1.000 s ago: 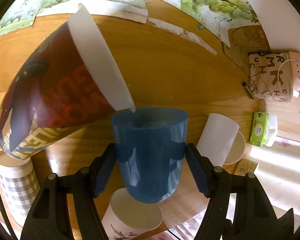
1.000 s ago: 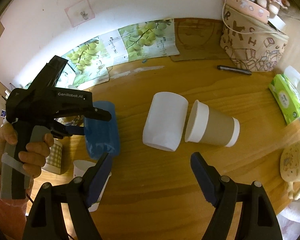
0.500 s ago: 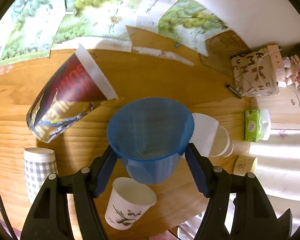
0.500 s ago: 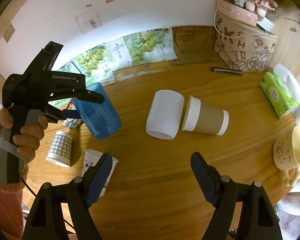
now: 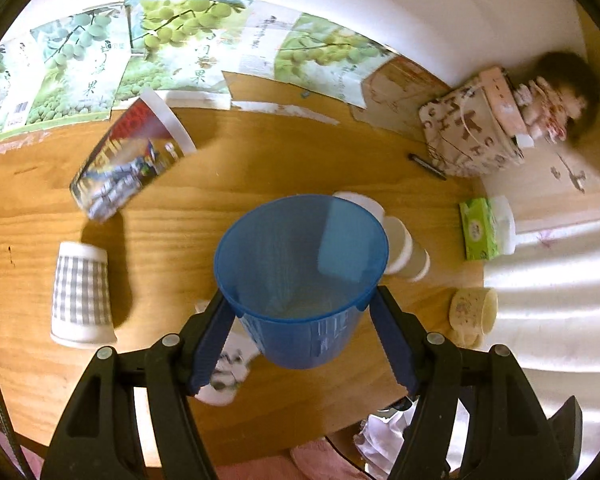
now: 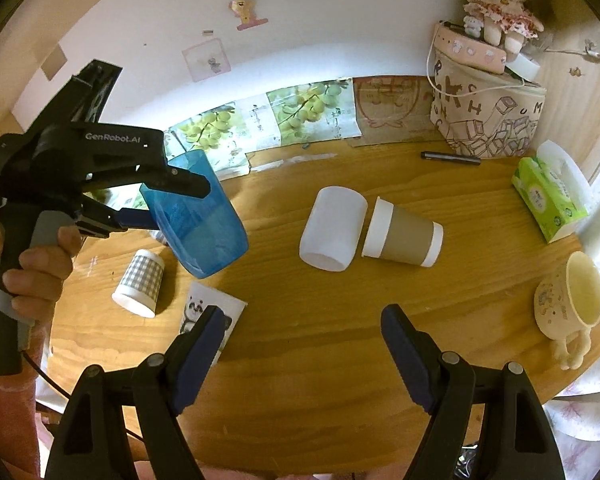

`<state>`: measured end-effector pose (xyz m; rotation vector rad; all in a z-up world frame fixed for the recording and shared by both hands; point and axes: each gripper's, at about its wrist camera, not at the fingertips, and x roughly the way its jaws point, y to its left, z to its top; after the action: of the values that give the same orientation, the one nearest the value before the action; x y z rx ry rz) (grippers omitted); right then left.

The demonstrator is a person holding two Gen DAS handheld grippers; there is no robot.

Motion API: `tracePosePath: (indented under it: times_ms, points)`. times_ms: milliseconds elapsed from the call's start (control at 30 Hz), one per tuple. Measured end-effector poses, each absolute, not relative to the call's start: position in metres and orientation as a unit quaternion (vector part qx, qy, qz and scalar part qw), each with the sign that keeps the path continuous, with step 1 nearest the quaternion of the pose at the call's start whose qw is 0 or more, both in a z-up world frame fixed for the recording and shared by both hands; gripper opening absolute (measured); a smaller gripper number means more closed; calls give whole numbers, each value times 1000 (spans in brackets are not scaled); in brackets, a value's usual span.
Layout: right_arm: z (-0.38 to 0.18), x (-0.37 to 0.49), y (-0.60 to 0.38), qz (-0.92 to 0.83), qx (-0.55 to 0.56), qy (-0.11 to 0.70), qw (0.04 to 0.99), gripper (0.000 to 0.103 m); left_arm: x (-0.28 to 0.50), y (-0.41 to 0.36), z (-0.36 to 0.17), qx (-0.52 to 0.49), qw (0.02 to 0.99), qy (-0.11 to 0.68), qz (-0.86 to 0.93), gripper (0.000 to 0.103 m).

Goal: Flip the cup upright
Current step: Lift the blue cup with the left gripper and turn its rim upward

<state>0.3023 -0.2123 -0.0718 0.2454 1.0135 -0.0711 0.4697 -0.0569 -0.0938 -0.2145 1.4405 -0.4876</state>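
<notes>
My left gripper (image 5: 300, 312) is shut on a translucent blue plastic cup (image 5: 300, 276) and holds it in the air above the wooden table (image 5: 228, 184). The cup's open mouth tilts up toward the left wrist camera. In the right wrist view the blue cup (image 6: 204, 232) hangs tilted in the left gripper (image 6: 168, 200), at the table's left side. My right gripper (image 6: 300, 344) is open and empty, above the table's near edge.
A white cup (image 6: 332, 232) and a brown-sleeved paper cup (image 6: 404, 236) lie on their sides mid-table. A checked cup (image 6: 140, 280) stands mouth down; a panda-print cup (image 6: 208, 312) and a red printed cup (image 5: 132, 160) lie at left. A cream mug (image 6: 572, 300), tissue pack (image 6: 548, 196), pen (image 6: 448, 157) and bag (image 6: 484, 116) are right.
My left gripper has lifted the blue cup off the table and turned it, so its mouth now tips upward. The right gripper has risen and pulled back a little.
</notes>
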Motion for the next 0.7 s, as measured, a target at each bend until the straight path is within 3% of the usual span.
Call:
tracePosePath:
  times_ms: [700]
  points:
    - [-62,205,-202,32,69,435,897,81,334,-62,-71,-78,746,632,-196,73]
